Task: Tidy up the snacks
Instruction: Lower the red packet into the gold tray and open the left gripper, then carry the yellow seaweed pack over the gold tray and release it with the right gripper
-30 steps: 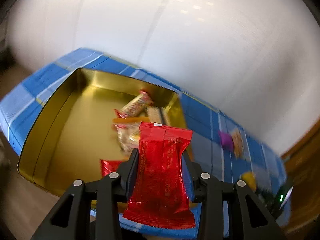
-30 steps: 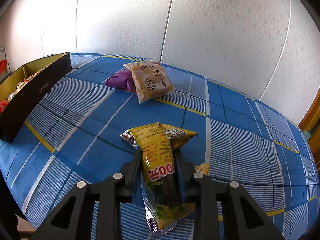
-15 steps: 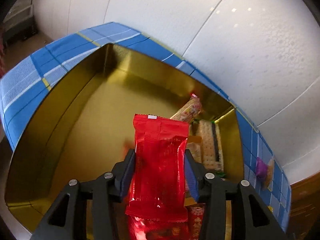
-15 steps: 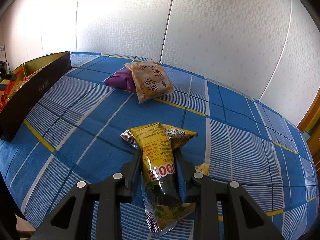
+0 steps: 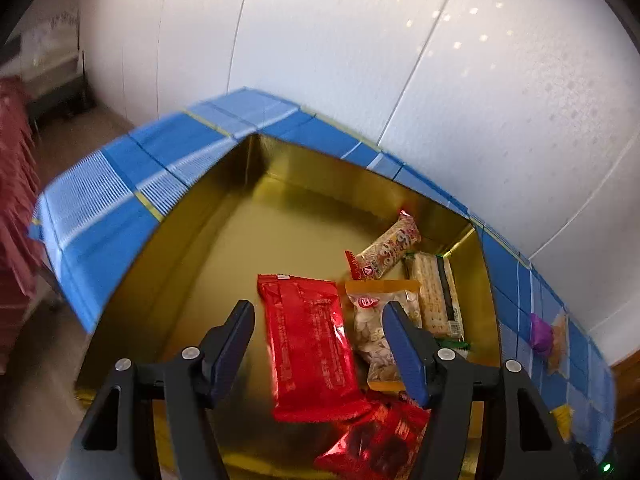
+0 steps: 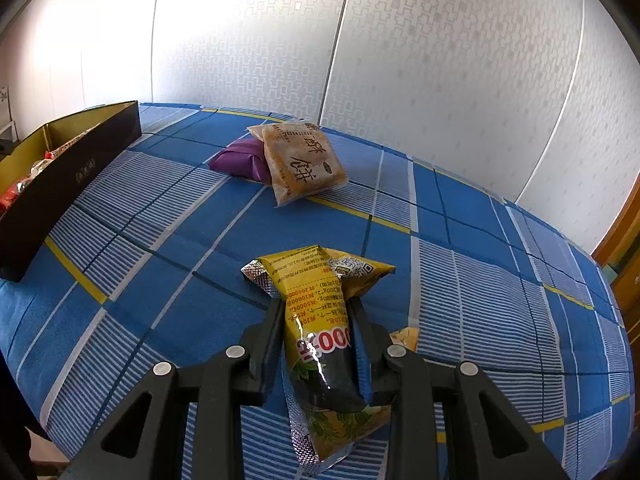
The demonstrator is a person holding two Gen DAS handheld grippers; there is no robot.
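Observation:
My left gripper (image 5: 318, 314) is open above the gold box (image 5: 224, 248). A red packet (image 5: 310, 342) lies free between the fingers, inside the box. Beside it lie a cracker pack (image 5: 436, 294), a beige snack bag (image 5: 380, 320), a striped bar (image 5: 390, 250) and another red packet (image 5: 376, 440). My right gripper (image 6: 316, 316) is shut on a yellow snack bag (image 6: 320, 320) over the blue checked cloth (image 6: 160, 240). A tan packet (image 6: 302, 162) leans on a purple packet (image 6: 242, 160) farther back.
The box, dark outside, stands at the far left in the right wrist view (image 6: 64, 184). A white panelled wall (image 6: 360, 48) runs behind the table. A wooden frame (image 6: 624, 240) is at the right. The purple packet (image 5: 540, 330) shows on the cloth right of the box.
My left gripper has opened and let go of the red packet, which now lies in the box. The right gripper holds the yellow bag as before, barely moved.

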